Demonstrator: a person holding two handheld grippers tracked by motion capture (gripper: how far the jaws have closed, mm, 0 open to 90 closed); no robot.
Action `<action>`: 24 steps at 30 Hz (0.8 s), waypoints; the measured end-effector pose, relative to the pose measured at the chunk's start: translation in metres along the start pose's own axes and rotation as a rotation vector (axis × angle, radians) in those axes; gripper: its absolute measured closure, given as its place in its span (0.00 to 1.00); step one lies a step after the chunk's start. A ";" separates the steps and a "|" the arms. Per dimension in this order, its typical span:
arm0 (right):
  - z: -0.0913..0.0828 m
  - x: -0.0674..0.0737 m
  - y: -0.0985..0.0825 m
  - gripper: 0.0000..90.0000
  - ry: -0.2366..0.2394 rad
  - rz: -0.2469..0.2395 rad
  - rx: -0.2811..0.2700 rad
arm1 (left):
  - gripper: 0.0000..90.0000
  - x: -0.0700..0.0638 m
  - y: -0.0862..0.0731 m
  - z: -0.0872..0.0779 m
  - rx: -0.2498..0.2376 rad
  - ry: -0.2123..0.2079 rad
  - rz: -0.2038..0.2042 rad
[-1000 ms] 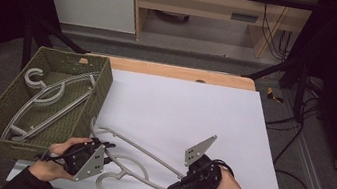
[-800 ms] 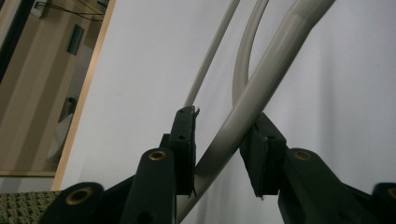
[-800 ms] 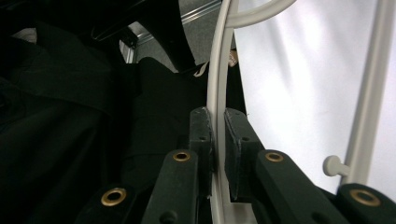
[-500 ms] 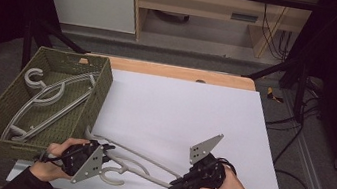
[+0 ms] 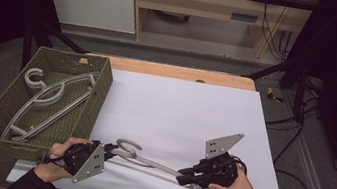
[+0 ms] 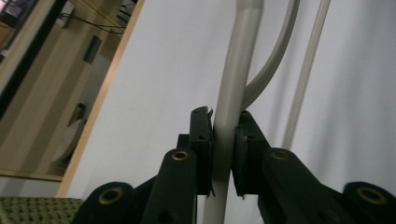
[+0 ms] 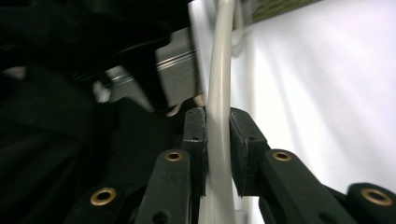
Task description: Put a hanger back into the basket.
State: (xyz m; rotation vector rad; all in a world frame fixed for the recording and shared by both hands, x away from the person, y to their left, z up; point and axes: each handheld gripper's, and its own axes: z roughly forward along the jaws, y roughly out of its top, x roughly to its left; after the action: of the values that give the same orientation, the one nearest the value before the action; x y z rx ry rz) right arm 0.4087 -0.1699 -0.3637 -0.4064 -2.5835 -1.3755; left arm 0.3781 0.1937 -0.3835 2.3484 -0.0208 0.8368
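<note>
hanger now swung level since earlier, we see left gripper and right gripper clamped on it; basket holds more hangers

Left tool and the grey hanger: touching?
Touching. In the left gripper view both jaws of the left tool press the hanger arm, no gap.

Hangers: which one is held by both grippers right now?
The grey hanger at the table's near edge, outside the basket: left gripper and right gripper each clamp it. The others lie in the basket.
</note>
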 end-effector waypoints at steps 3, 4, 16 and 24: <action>-0.005 -0.001 0.000 0.84 -0.105 0.011 -0.015 | 0.91 0.000 0.005 0.001 0.008 -0.014 -0.050; -0.006 -0.003 -0.001 0.83 -0.126 0.017 -0.026 | 0.91 0.001 0.007 0.001 0.017 -0.009 -0.051; -0.025 -0.004 -0.005 0.53 -0.403 0.035 -0.285 | 0.91 0.006 0.017 0.005 0.075 0.007 -0.266; -0.040 -0.004 -0.021 0.32 -0.552 0.102 -0.426 | 0.91 0.014 0.014 0.005 0.106 0.031 -0.420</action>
State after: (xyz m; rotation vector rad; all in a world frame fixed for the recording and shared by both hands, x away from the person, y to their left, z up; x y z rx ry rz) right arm 0.4072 -0.2150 -0.3593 -1.1052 -2.5784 -2.0066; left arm 0.3890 0.1820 -0.3703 2.3153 0.5226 0.6766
